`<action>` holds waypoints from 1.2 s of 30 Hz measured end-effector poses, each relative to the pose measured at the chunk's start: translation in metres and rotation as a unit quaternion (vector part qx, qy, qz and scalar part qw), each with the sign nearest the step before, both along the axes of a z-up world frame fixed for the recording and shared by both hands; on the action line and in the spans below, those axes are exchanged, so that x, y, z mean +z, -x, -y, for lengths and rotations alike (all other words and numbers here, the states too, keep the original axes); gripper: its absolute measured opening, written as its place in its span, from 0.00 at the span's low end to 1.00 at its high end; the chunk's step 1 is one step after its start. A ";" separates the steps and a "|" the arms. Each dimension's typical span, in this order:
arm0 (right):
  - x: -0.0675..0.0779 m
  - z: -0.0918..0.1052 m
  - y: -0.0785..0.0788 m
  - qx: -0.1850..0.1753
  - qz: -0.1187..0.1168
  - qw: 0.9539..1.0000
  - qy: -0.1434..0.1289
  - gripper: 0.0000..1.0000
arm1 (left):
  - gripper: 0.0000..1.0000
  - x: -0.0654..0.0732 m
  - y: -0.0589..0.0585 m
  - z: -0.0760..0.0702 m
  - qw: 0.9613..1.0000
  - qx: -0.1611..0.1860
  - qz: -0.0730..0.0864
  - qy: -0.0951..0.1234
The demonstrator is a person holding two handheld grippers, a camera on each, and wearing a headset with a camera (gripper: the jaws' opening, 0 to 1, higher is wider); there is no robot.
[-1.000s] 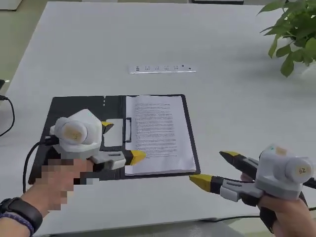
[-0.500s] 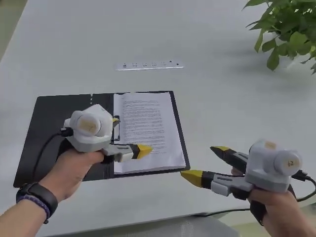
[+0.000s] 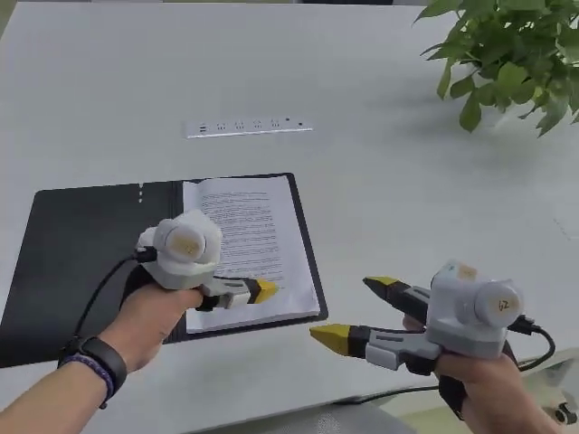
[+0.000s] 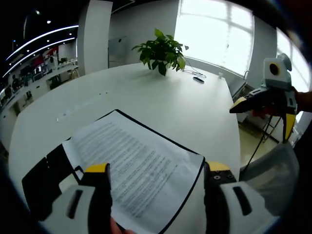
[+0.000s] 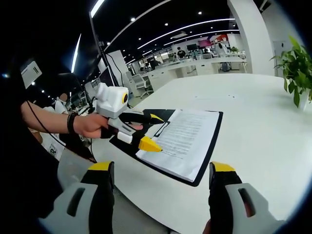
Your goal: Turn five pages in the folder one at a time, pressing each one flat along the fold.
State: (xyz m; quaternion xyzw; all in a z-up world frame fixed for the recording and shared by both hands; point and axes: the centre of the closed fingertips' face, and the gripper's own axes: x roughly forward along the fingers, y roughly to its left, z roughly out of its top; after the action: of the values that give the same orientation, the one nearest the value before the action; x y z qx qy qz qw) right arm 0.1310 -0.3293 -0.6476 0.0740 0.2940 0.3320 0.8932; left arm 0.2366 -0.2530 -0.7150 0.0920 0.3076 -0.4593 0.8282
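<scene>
Black folder (image 3: 86,262): lies open and flat on the white counter (image 3: 389,181), in front of the person and a little to the left; left half bare, right half carries the page stack (image 3: 244,235)

Page stack: printed sheets, long axis running away from the person; bound edge at the fold in the middle of the folder, free edge on the right, toward the right gripper; no sheet looks lifted

Left gripper (image 4: 157,168): fingers released and spread wide, holding nothing; it hovers over the near end of the stack, close to the fold, fingers pointing across the sheets toward the free edge; whether a fingertip touches the paper cannot be told

Right gripper (image 3: 351,309): fingers released, apart, holding nothing; over bare counter, off the folder's near right corner and closer to the person, pointing left at that corner

Relation governing the next move: the free edge lies to the left of and just beyond the right gripper's fingers, so that hand looks better placed to lift a sheet, while the left gripper, already above the stack beside the fold, is nearer for pressing; a sheet would swing right to left over the fold

Task progress: judged at the start, no page turned

Also present: power strip (image 3: 249,127) beyond the folder; plant (image 3: 507,54) at the far right
</scene>
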 end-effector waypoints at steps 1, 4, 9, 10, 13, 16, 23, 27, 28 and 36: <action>0.000 0.000 0.000 0.000 0.000 1.000 0.000 0.79 | 0.78 -0.003 0.000 0.003 1.000 -0.001 -0.001 -0.002; 0.000 0.000 0.000 -0.002 -0.003 1.000 -0.002 0.79 | 0.77 -0.016 -0.002 0.008 1.000 0.002 0.011 -0.027; -0.001 -0.001 0.000 0.001 -0.005 1.000 0.000 0.79 | 0.77 -0.026 0.000 0.025 1.000 0.003 0.006 -0.031; 0.000 -0.001 -0.001 0.000 -0.006 1.000 -0.001 0.79 | 0.77 -0.029 0.001 0.031 1.000 0.001 0.003 -0.029; 0.000 -0.001 -0.002 -0.002 -0.006 1.000 -0.003 0.79 | 0.77 -0.036 0.004 0.041 0.999 -0.003 0.002 -0.033; -0.001 -0.001 -0.002 -0.001 -0.006 1.000 -0.003 0.79 | 0.78 -0.045 0.006 0.048 0.999 -0.009 0.003 -0.044; -0.003 0.003 0.001 -0.001 -0.012 1.000 -0.003 0.79 | 0.77 -0.060 0.007 0.052 0.998 -0.011 0.007 -0.066; -0.006 0.006 0.000 -0.003 -0.016 1.000 -0.003 0.78 | 0.75 -0.065 0.007 0.050 0.996 -0.019 0.018 -0.084; -0.007 0.006 0.000 -0.004 -0.016 1.000 -0.004 0.78 | 0.75 -0.066 0.007 0.049 0.996 -0.021 0.020 -0.084; -0.010 0.004 -0.003 0.001 -0.021 1.000 -0.005 0.77 | 0.71 -0.067 0.007 0.049 0.996 -0.029 0.024 -0.076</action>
State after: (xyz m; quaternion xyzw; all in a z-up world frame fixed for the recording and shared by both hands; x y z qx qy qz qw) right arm 0.1344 -0.3329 -0.6579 0.0856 0.3112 0.3325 0.8862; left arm 0.2297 -0.3019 -0.7815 0.1745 0.3192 -0.4558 0.8123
